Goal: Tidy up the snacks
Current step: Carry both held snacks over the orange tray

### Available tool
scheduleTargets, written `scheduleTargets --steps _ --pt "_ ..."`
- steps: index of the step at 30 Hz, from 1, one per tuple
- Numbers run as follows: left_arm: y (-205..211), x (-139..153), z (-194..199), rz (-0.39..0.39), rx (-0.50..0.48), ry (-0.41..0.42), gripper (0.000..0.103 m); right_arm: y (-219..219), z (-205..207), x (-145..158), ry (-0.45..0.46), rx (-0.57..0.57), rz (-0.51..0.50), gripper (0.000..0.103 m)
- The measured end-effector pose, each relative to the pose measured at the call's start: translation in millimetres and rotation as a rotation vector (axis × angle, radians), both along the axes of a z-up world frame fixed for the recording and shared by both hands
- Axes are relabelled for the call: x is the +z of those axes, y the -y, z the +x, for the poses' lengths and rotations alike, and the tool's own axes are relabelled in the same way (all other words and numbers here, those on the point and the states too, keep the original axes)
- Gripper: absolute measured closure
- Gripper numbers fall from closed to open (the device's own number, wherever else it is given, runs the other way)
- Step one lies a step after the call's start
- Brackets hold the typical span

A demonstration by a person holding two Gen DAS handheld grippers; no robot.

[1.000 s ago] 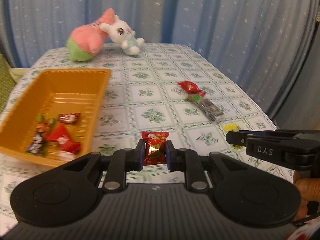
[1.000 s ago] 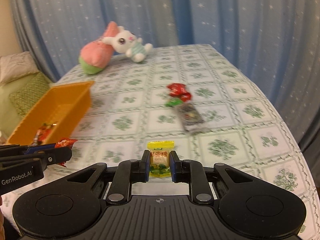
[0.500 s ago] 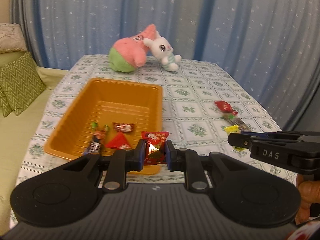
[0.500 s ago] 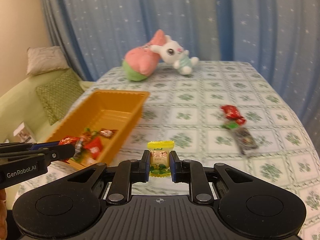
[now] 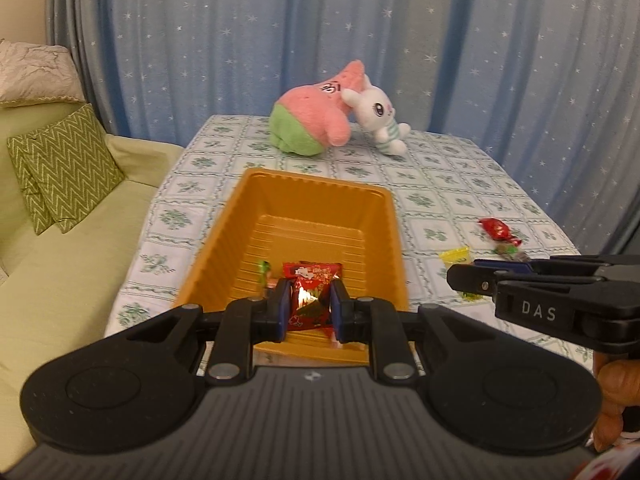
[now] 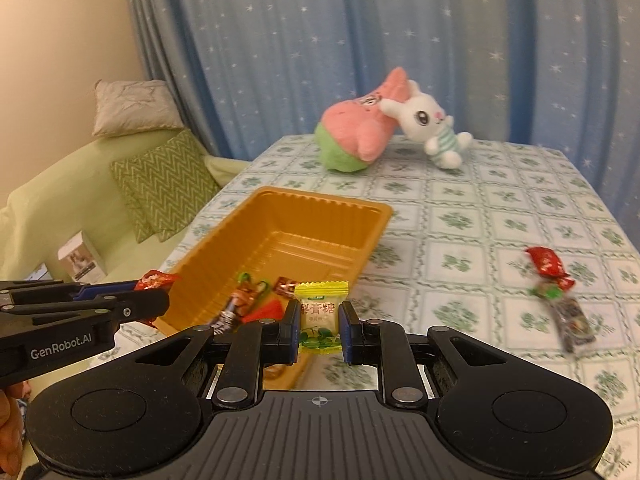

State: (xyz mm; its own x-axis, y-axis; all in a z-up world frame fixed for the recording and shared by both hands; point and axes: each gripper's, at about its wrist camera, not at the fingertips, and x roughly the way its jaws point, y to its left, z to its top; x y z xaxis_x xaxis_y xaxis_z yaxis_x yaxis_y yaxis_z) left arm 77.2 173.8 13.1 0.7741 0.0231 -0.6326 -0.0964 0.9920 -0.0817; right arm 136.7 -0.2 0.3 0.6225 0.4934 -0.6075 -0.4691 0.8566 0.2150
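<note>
a red candy packet (image 5: 311,300) is being clamped between the closed fingers of the left gripper (image 5: 308,307), and it is being held above the near end of the orange tray (image 5: 316,196), which is lying straight ahead of that gripper on the patterned tablecloth (image 5: 448,184). a yellow candy packet (image 6: 322,314) is being pinched in the same way by the right gripper (image 6: 320,326), and it is being carried just to the right of the tray's near corner, over the cloth rather than over the tray. in the left wrist view the right gripper is being seen from the side, to the right of the left one, with the yellow packet sticking out of its tip. several wrapped sweets (image 6: 250,304) are being kept in the near end of the tray, just ahead and left of the right gripper. further right of that gripper, well apart from the tray, a red wrapped sweet (image 6: 545,262) and a dark snack bar (image 6: 570,320) are being left on the cloth. beyond the tray, a pink and green plush (image 6: 356,136) and a white rabbit plush (image 6: 430,124) are being leaned against each other.
</note>
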Motion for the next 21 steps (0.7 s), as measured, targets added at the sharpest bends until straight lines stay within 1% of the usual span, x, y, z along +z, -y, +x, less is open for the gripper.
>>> scheduleTargets --steps 8,21 --pt "-22.4 -5.6 8.2 0.000 0.011 -0.012 0.084 -22.3 9.5 -12.9 -0.028 0.024 -0.012 0.083" --pt "-37.5 -18.9 31.6 0.006 0.001 -0.038 0.084 -40.3 31.5 -24.2 -0.042 0.029 -0.018 0.083"
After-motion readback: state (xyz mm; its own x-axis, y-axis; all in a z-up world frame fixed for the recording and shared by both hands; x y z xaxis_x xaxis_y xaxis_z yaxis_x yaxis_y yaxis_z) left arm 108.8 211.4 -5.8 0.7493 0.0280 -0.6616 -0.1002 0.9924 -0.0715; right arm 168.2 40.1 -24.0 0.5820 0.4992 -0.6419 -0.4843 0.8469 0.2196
